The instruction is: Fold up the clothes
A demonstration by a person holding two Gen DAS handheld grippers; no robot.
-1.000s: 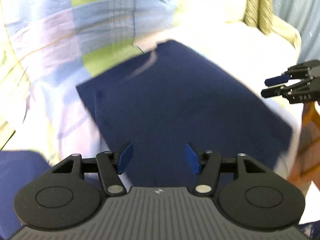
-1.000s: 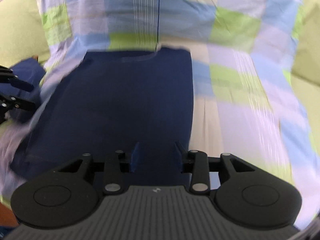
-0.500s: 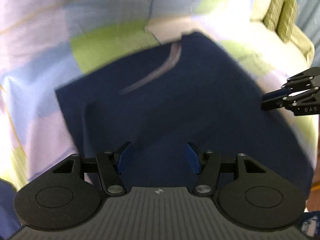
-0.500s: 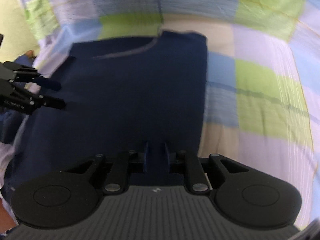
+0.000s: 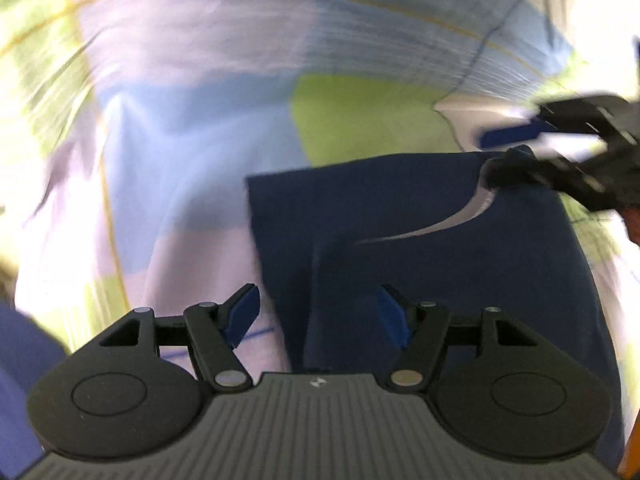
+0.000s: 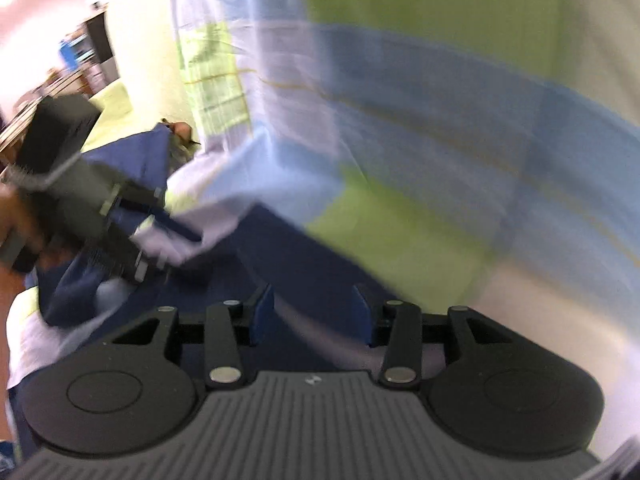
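Observation:
A navy blue T-shirt (image 5: 440, 248) lies flat on a checked bedsheet (image 5: 192, 128), its neckline toward the far right. My left gripper (image 5: 318, 314) is open, low over the shirt's left edge. My right gripper (image 6: 310, 310) is open, over the shirt's far corner (image 6: 280, 256) by the collar. The right gripper also shows in the left wrist view (image 5: 520, 148) at the collar corner. The left gripper shows in the right wrist view (image 6: 160, 236), blurred.
A second blue garment (image 6: 132, 160) lies bunched at the left past the shirt, and its edge shows in the left wrist view (image 5: 20, 380). The bedsheet (image 6: 440, 140) of blue, green and lilac squares stretches beyond the shirt. Room furniture (image 6: 76, 56) stands far left.
Both grippers have swept forward along the shirt toward its collar end. The right gripper, nearly shut half a second ago, has opened. The left gripper stayed open.

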